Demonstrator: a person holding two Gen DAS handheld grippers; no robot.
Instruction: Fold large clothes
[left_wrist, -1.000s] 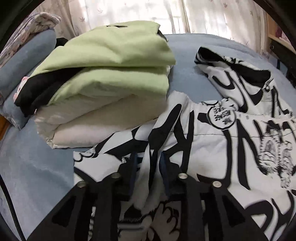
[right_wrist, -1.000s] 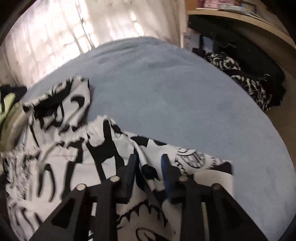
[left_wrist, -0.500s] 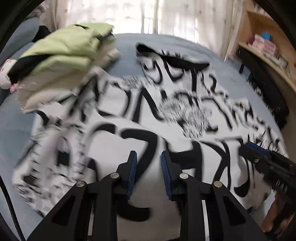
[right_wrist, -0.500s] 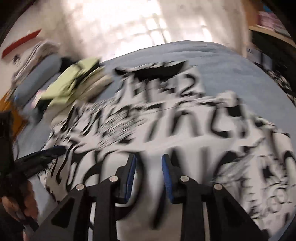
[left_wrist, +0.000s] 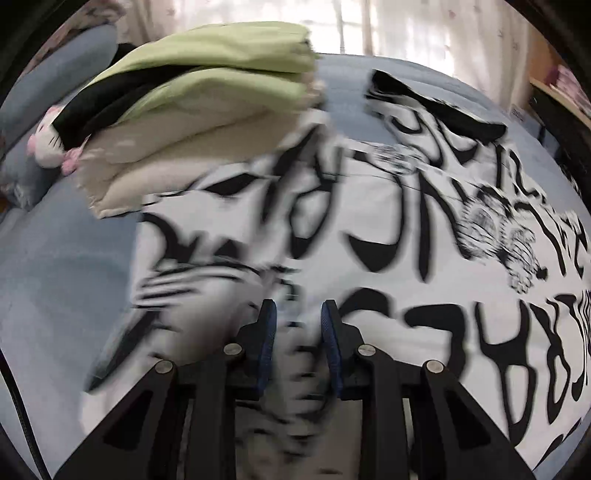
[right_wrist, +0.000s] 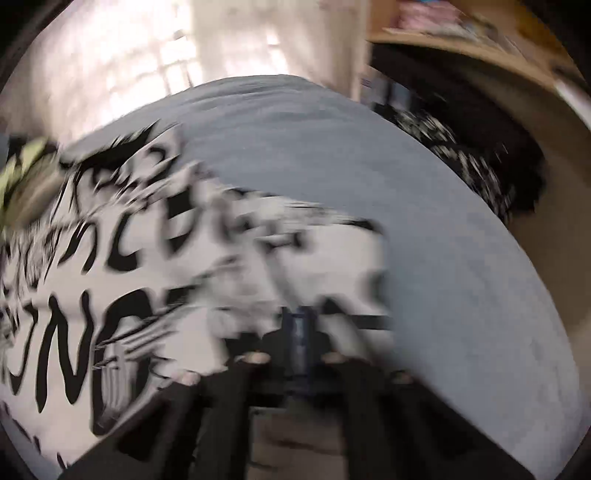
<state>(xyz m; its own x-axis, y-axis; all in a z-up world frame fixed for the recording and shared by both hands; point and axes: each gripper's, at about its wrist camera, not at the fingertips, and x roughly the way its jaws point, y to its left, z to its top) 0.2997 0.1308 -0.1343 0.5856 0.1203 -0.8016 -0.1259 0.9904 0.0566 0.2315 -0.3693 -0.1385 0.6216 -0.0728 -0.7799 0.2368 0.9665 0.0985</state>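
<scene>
A large white garment with bold black lettering lies spread on a blue bed; it also shows in the right wrist view. My left gripper sits low at the garment's near left part, jaws narrowly apart with blurred cloth between them. My right gripper is at the garment's right edge; its blue pads look pressed together, with cloth bunched around them. Both views are motion-blurred.
A stack of folded green, black and cream clothes stands at the back left beside blue pillows and a small plush toy. A dark patterned heap lies off the bed's right side under a wooden shelf. Curtains hang behind.
Both grippers swung up and back over the garment, then dropped toward its edges again. The garment now lies spread wider than one second ago. The right jaws have closed.
</scene>
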